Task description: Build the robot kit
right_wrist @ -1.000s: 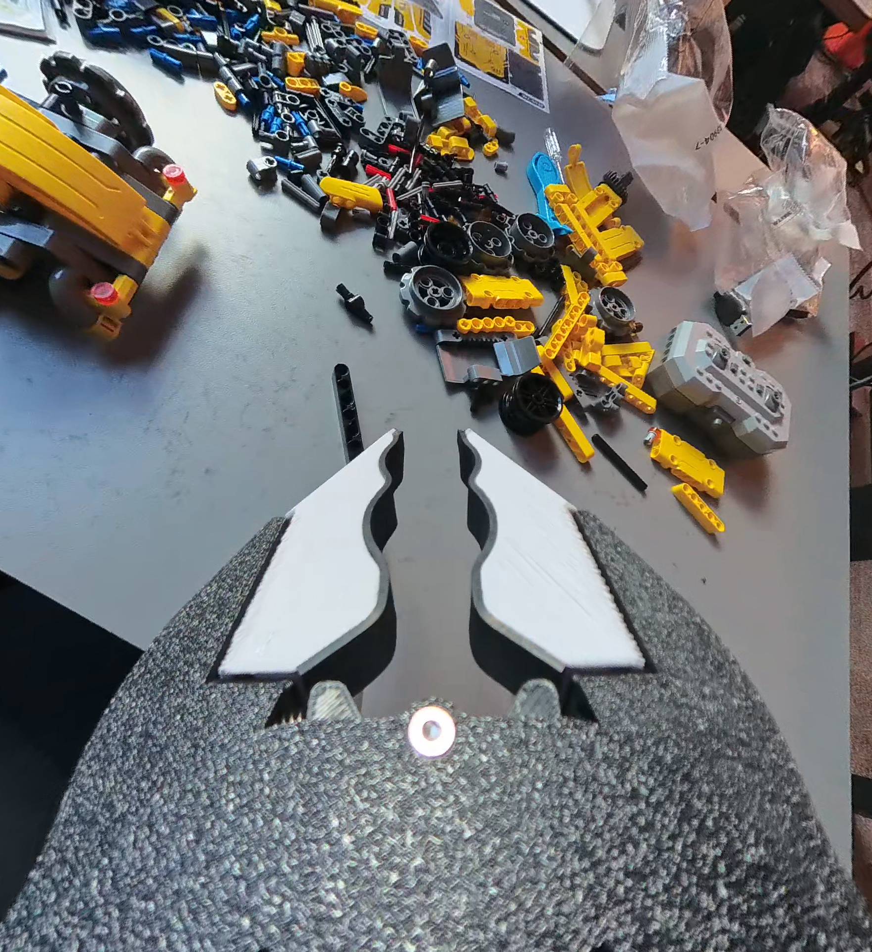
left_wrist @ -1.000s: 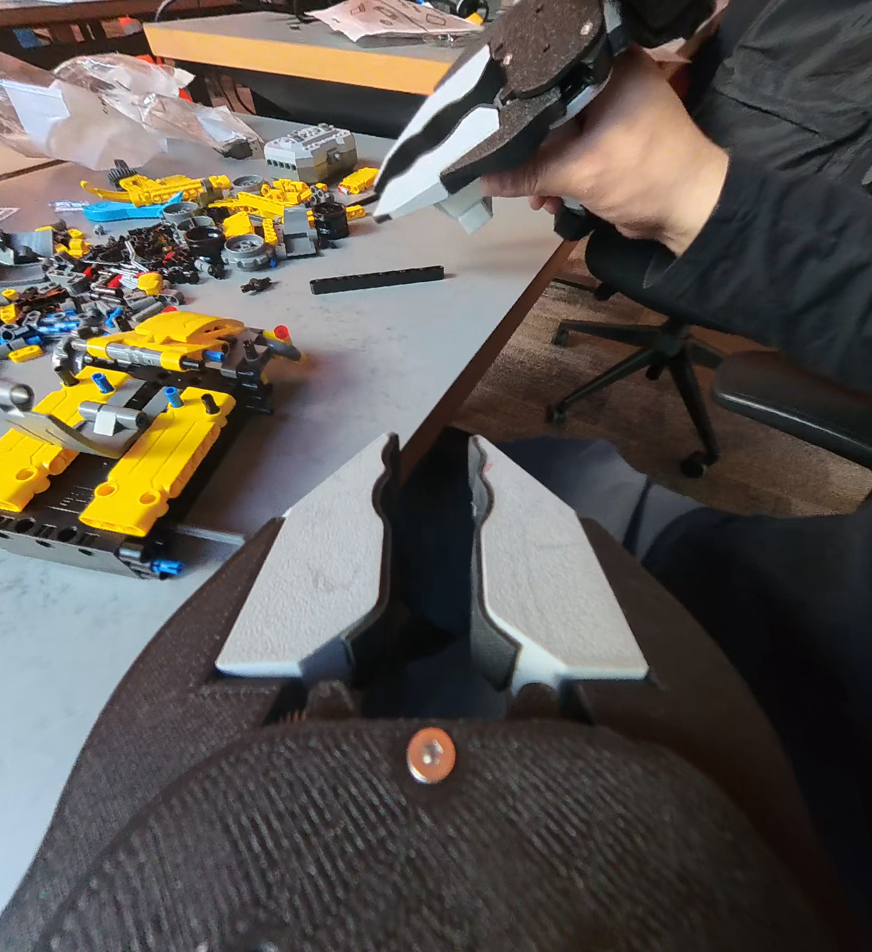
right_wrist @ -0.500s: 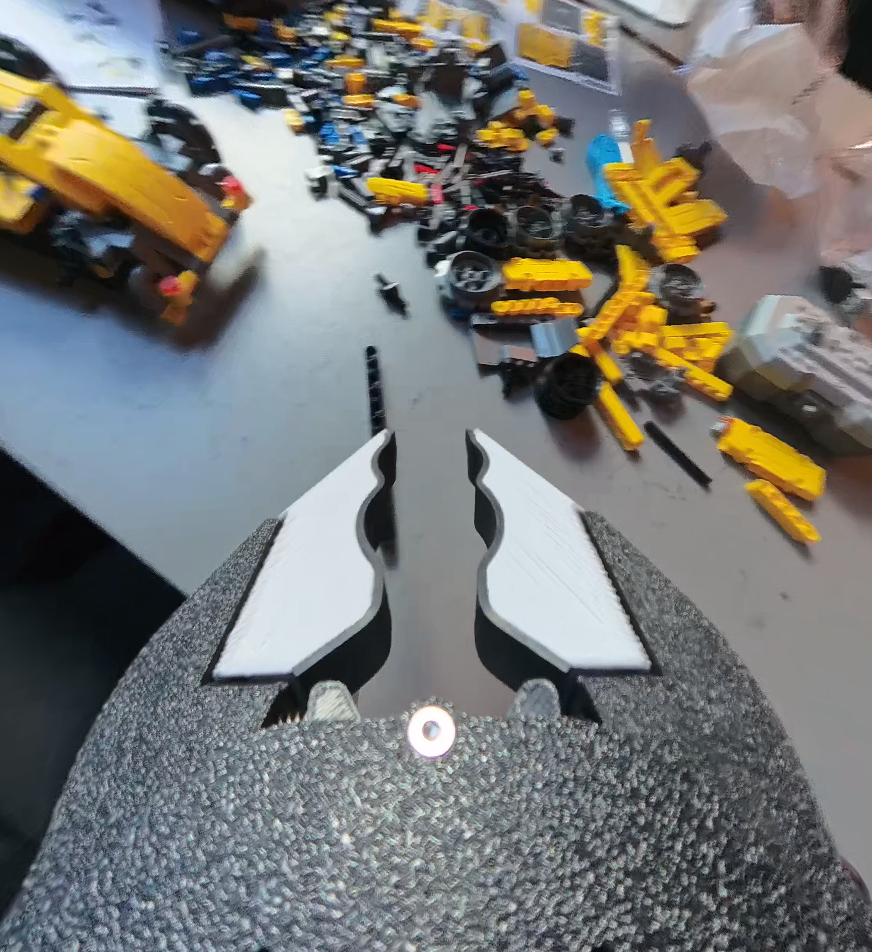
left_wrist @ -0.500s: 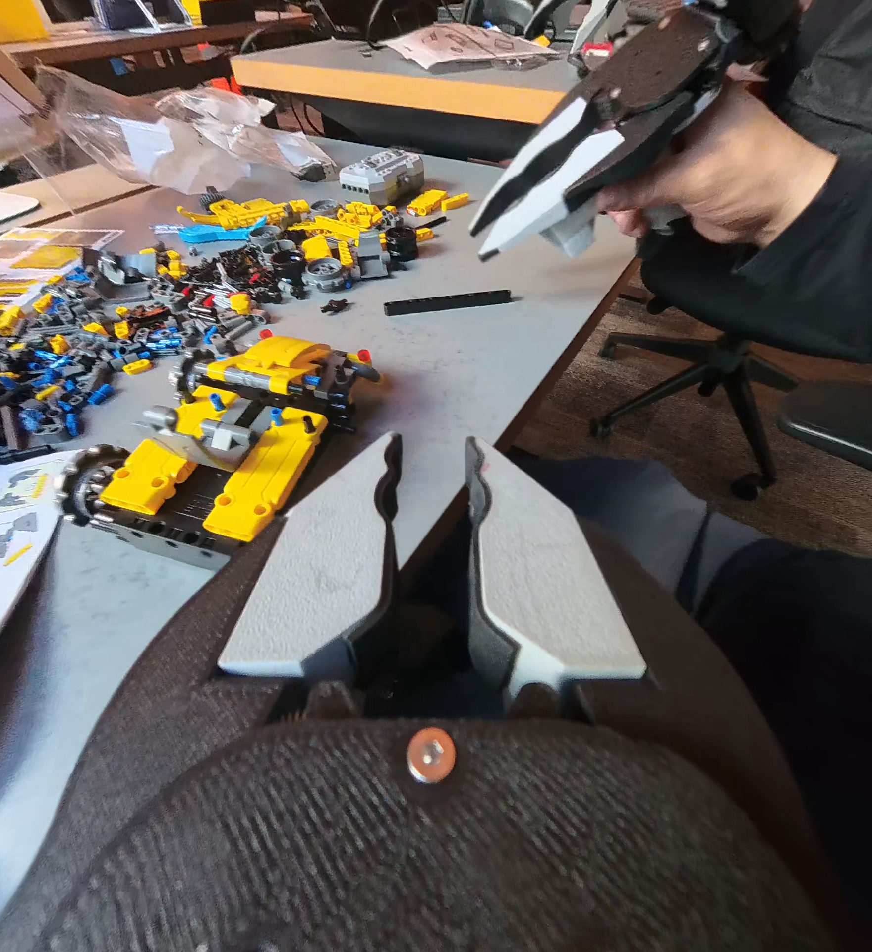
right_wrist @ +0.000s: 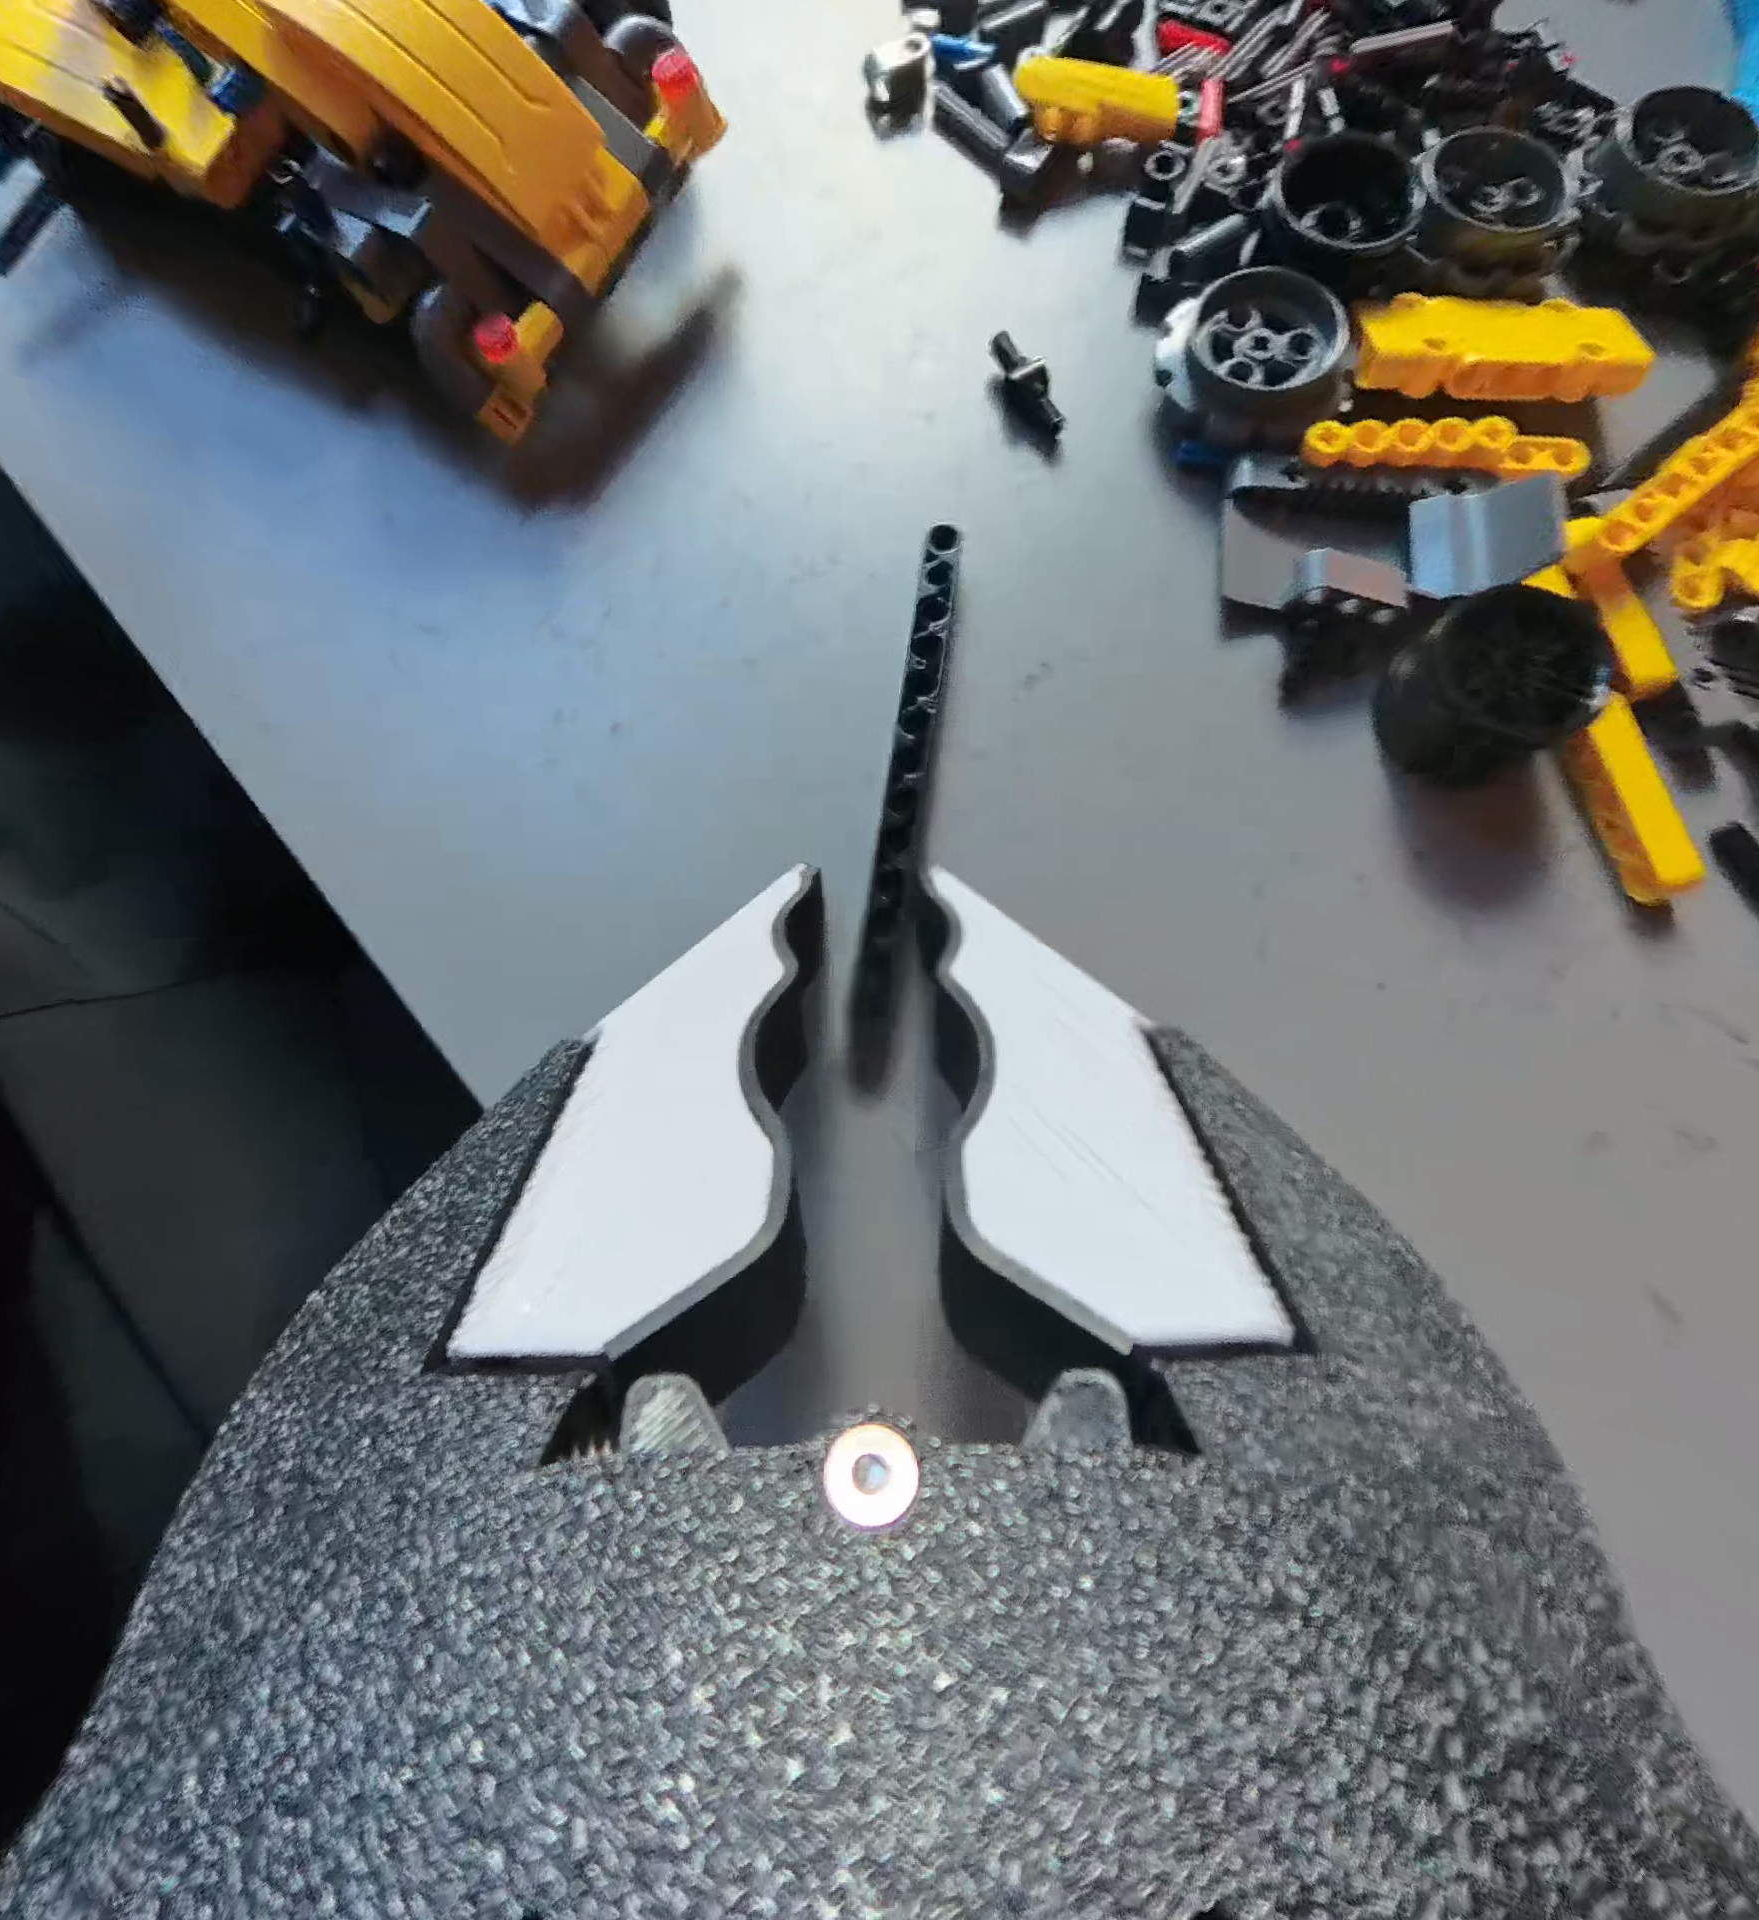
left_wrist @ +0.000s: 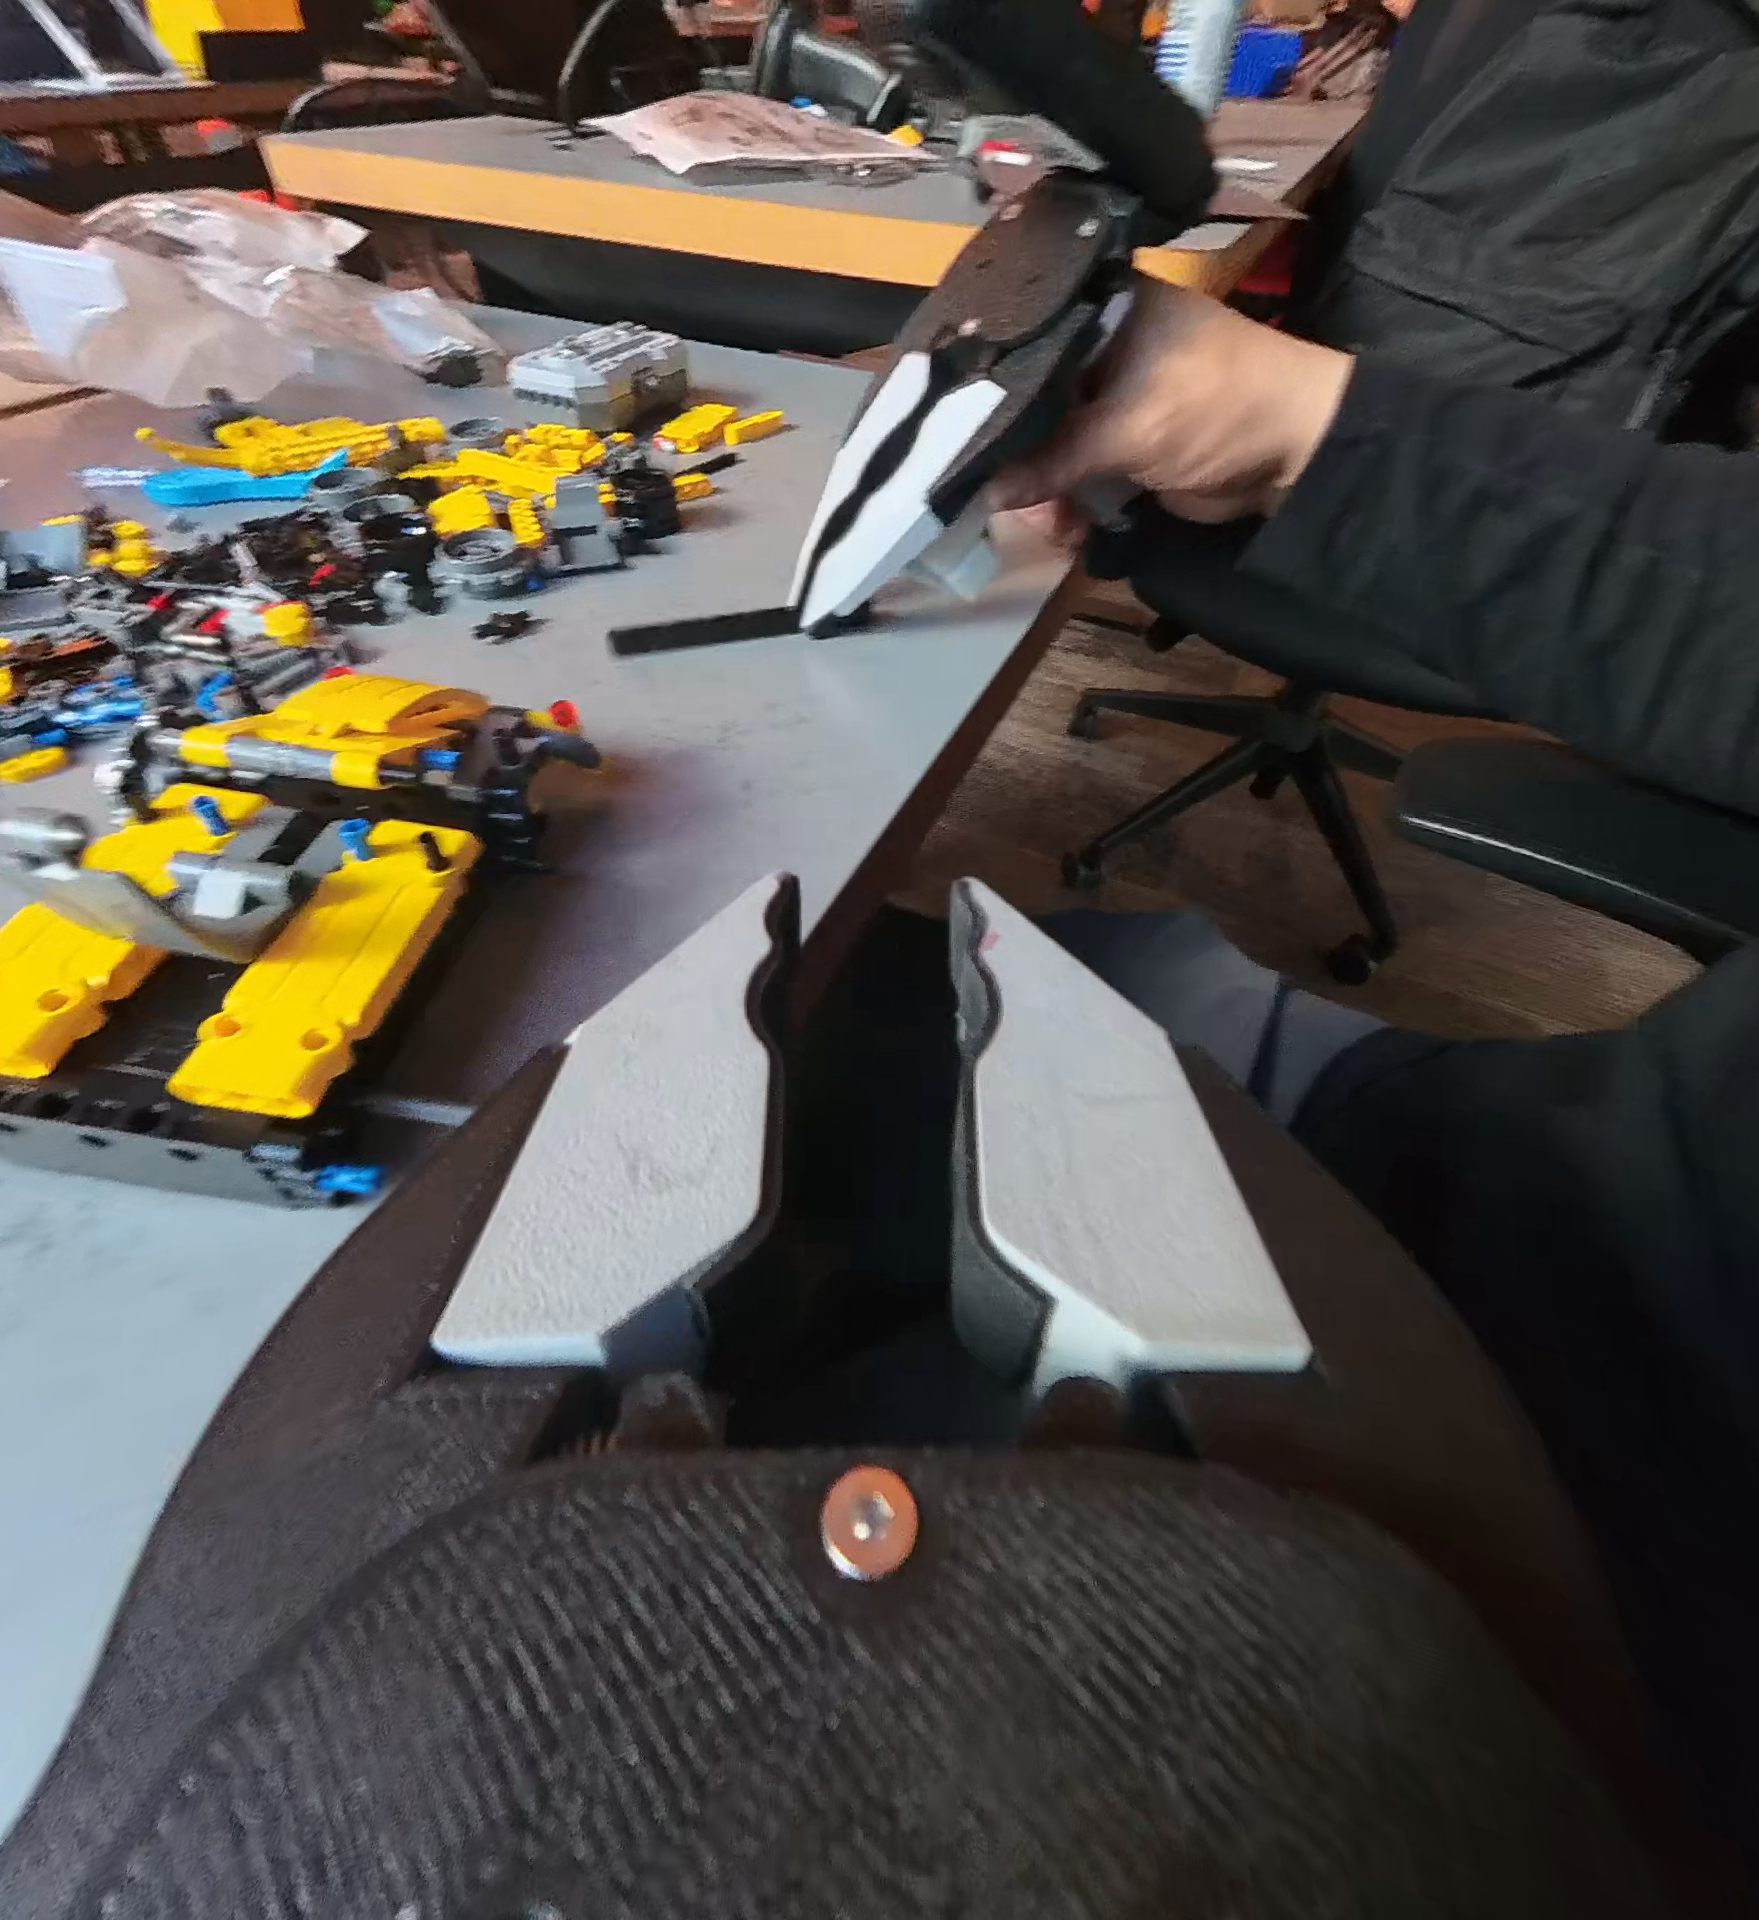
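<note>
Right gripper [right_wrist: 870, 883], mine, has dropped from above the table [right_wrist: 542, 675] to its surface. The long black beam [right_wrist: 916, 727], a second ago lying ahead at 11 o'clock, now runs toward 12 o'clock with its near end inside the narrow gap between my fingers. The jaws stand parted beside it, not yet pressing. Loose yellow and black parts [right_wrist: 1477, 364] lie at 2 o'clock and the yellow model [right_wrist: 387, 156] at 10 o'clock. Left gripper [left_wrist: 870, 894] hangs over the table edge, narrowly parted as before and empty.
</note>
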A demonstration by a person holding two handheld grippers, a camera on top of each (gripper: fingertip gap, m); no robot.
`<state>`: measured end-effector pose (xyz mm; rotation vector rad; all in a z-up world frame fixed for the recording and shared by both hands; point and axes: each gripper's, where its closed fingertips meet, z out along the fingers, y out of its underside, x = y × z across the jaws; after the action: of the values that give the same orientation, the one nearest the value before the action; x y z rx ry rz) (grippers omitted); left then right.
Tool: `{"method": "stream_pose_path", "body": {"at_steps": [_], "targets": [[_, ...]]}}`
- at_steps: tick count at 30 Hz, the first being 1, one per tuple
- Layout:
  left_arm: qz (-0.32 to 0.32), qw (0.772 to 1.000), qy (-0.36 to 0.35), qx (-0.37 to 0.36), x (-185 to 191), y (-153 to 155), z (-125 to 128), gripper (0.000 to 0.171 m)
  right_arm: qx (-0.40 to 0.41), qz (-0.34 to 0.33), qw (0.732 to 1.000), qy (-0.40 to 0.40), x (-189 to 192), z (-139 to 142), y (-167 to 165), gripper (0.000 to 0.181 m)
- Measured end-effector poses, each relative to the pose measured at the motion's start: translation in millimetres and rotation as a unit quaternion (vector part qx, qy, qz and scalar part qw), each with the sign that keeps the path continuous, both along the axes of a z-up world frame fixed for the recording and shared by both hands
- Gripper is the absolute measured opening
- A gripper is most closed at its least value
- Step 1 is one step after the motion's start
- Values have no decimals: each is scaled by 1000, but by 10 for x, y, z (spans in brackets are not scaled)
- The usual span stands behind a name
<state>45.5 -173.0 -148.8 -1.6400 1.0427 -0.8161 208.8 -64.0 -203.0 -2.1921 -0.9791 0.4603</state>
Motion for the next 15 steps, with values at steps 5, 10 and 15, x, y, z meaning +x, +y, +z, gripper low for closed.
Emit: {"method": "stream_pose_path", "body": {"at_steps": [5, 10, 15], "targets": [[-48, 999, -5, -6, 84, -242, -121, 22, -16, 2, 999, 29, -85, -2, -21, 8], [-74, 997, -6, -26, 43, -315, -194, 22, 5, 7, 1000, 20, -194, 24, -92, 8], [-70, 997, -20, -38, -47, -261, -160, 20, 27, 24, 998, 49, -314, 248, -142, 8]]}}
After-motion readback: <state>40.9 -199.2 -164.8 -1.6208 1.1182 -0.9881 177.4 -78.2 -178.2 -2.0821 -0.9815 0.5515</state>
